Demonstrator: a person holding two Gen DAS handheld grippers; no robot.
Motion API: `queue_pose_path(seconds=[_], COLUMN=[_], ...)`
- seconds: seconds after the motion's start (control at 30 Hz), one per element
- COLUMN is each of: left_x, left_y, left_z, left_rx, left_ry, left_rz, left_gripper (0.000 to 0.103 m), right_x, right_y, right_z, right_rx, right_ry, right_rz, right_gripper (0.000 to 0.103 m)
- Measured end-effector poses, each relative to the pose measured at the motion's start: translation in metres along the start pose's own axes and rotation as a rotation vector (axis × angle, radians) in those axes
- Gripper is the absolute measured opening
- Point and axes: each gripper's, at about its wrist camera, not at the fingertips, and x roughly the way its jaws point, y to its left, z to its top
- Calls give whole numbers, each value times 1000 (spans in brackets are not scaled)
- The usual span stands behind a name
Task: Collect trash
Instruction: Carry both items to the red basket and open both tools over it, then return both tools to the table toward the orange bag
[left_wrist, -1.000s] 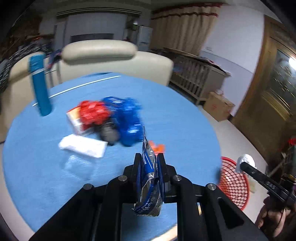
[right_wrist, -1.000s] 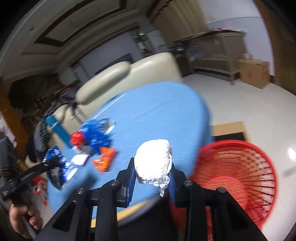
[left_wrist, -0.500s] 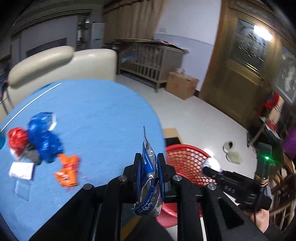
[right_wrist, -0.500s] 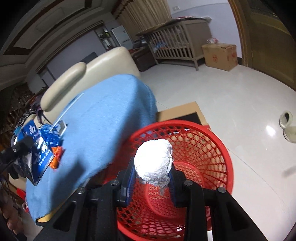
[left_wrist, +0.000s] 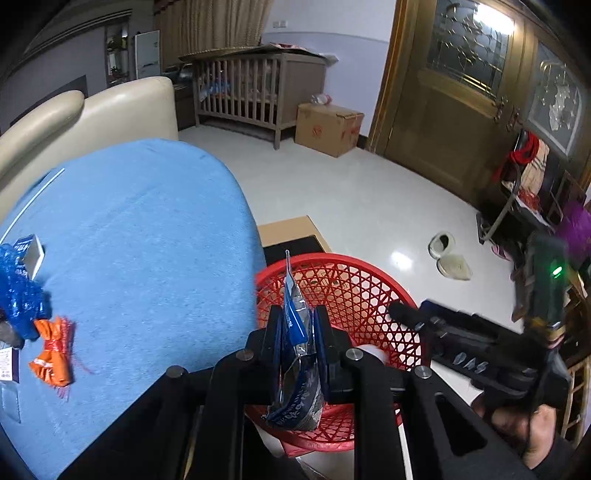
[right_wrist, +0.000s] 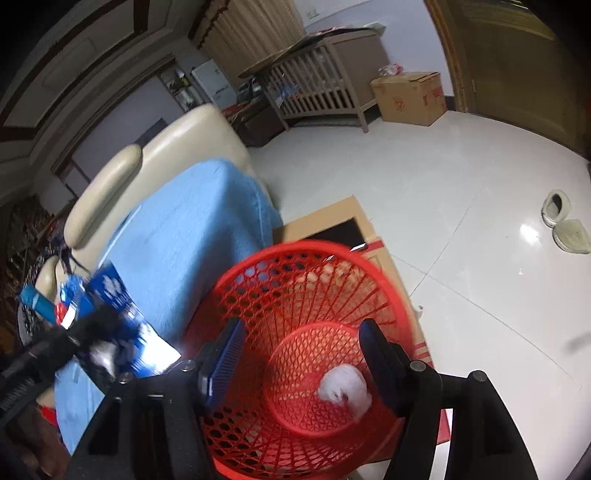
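My left gripper (left_wrist: 298, 325) is shut on a blue and silver snack wrapper (left_wrist: 295, 354) and holds it over the near rim of the red mesh basket (left_wrist: 354, 295). My right gripper (right_wrist: 301, 341) is open and empty above the same basket (right_wrist: 295, 266). A white crumpled paper ball (right_wrist: 345, 387) lies inside the basket, just below the right fingers. The held wrapper also shows blurred in the right wrist view (right_wrist: 122, 325). An orange wrapper (left_wrist: 51, 354) and blue wrappers (left_wrist: 18, 295) lie on the blue table (left_wrist: 147, 240).
The basket stands on the floor against the table's edge, on a flat cardboard sheet (right_wrist: 332, 221). A cream sofa (left_wrist: 85, 114) is behind the table. A cardboard box (left_wrist: 328, 129), a wooden crib (left_wrist: 251, 85) and slippers (left_wrist: 450, 254) are across the floor.
My right gripper has opened and the white paper ball has dropped into the basket. My left gripper has swung from over the table to over the basket rim, still holding the wrapper.
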Motion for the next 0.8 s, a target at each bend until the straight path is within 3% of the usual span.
queue_pose_path(seconds=[0.17, 0.23, 0.3, 0.33, 0.53, 0.8], left_x=[14, 21, 26, 25, 4, -42], left_y=[-6, -8, -10, -11, -7, 44], left_z=[0, 2, 2, 3, 8, -1], left_rx=[12, 14, 18, 18, 25, -74], left_ry=[33, 53, 69, 64, 0, -90], left_rz=[5, 7, 9, 11, 8, 74], left_gripper=[20, 26, 73, 77, 78, 78], right_x=[-18, -24, -27, -29, -32, -30], right_y=[-13, -15, -16, -16, -13, 12], right_z=[11, 15, 17, 18, 17, 15], right_rx=[53, 65, 72, 73, 70, 20], right_ry=[-69, -85, -95, -100, -99, -88], right_rz=[-2, 0, 4, 2, 5, 17], right_gripper=[69, 69, 69, 69, 69, 69])
